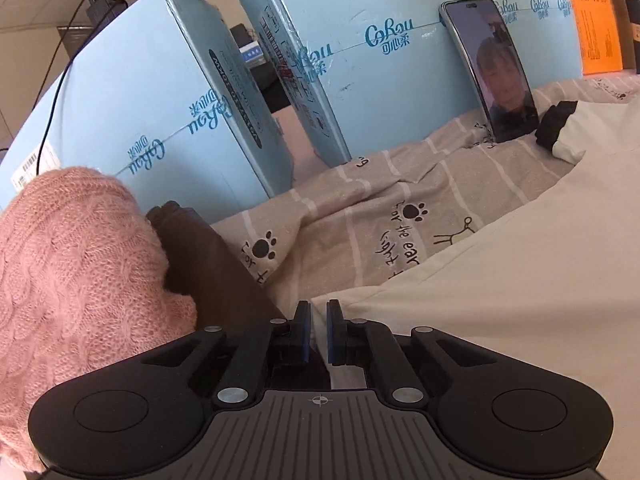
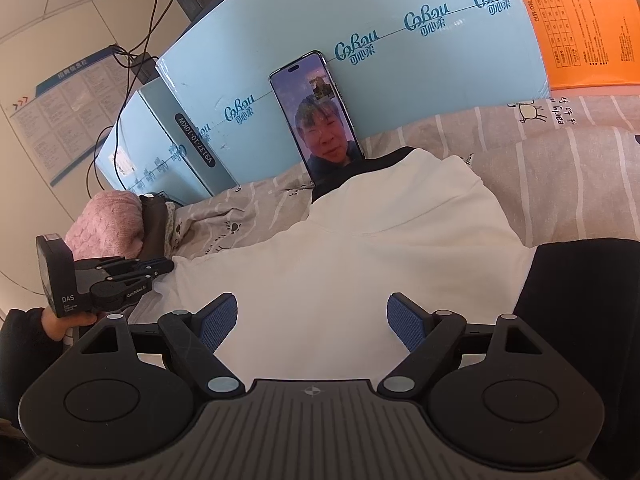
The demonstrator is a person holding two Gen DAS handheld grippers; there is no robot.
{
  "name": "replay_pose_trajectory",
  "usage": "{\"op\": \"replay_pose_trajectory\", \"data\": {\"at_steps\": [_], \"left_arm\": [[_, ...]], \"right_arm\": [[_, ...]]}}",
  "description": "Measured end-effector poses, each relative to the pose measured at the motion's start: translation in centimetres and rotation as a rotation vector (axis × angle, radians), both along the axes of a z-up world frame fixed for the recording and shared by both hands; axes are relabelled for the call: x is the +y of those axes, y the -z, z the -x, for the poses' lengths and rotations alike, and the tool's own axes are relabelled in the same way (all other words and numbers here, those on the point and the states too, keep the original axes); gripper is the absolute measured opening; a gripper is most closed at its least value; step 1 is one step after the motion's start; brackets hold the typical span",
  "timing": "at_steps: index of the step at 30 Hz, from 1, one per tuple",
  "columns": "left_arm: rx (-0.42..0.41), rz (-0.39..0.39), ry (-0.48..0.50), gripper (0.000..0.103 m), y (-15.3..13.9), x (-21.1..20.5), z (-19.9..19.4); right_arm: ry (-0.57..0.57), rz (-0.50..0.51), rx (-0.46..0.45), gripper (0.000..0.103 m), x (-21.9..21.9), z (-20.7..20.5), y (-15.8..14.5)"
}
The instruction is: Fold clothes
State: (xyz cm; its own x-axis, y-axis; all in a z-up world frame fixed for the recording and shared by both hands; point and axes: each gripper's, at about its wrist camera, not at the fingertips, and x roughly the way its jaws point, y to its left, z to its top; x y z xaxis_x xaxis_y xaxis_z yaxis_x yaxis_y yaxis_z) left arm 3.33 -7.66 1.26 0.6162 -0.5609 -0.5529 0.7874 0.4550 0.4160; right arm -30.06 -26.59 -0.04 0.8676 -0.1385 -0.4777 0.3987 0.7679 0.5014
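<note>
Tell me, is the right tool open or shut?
Open: the right tool has its blue pads spread wide above the white garment, gripping nothing.

Bright, even indoor light; sharp focus, soft shadows, fisheye-bent, vignetted edges.

A: Surfaces? White garment [image 2: 352,256] looks like smooth matt cloth, soft creases, no sheen.
B: Agreed. Bedsheet [image 1: 360,216] is thin printed cloth, matt, wrinkled. Pink sweater [image 1: 76,264] is chunky cable knit, fuzzy.
A: Brown garment [image 1: 208,256] beside it: smoother, dark, matt fabric.
B: Blue boxes [image 1: 132,120]: cardboard with a slight gloss, scuffed, clear tape shining along the edges. Orange sheet [image 2: 580,20] looks like printed paper, slight sheen.
A: Phone [image 2: 316,116]: glossy glass screen, shiny rim.
B: Left gripper [image 1: 317,330] body is matt black plastic, ribbed grey plate, bright metal pivot pins. Right gripper [image 2: 312,322] pads [image 2: 406,322] are blue, finely textured, rubbery-looking.
</note>
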Motion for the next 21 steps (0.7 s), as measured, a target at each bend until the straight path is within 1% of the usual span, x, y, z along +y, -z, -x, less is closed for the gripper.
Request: {"op": "replay_pose_trajectory", "data": {"at_steps": [1,2,4,6,8,11,13,16,18,21], "left_arm": [[-0.007,0.008,0.0,0.013,-0.2,0.1,-0.1],[-0.001,0.023,-0.001,0.016,-0.7,0.3,-0.2],[0.019,0.065,-0.011,0.02,-1.6,1.1,-0.1],[0.068,0.116,-0.011,0.037,-2.9,2.7,0.5],[0.14,0.163,0.001,0.046,-3.9,4.8,1.4],[0.281,0.206,0.049,0.046,-4.3,8.1,2.8],[0.346,0.198,0.06,0.046,-3.8,9.5,3.8],[0.401,0.164,0.056,0.046,-2.2,11.0,5.4],[0.424,0.145,0.047,0.046,-1.2,11.7,6.5],[0.403,0.119,0.058,0.048,-0.5,12.3,8.2]], "right_arm": [[0.001,0.001,0.001,0.081,0.0,0.0,0.0],[0.001,0.003,0.002,0.081,0.0,0.0,0.0],[0.001,0.005,0.005,0.081,0.1,-0.1,0.0],[-0.002,0.008,0.005,0.081,0.2,-0.1,0.0],[-0.005,0.015,0.005,0.081,0.4,-0.2,-0.1],[-0.011,0.027,0.005,0.081,0.7,-0.2,-0.2],[-0.011,0.036,0.008,0.081,0.9,-0.3,-0.2],[-0.016,0.048,0.012,0.081,1.3,-0.4,-0.3],[-0.016,0.06,0.015,0.081,1.5,-0.4,-0.3],[-0.002,0.072,0.018,0.081,1.7,-0.2,-0.5]]}}
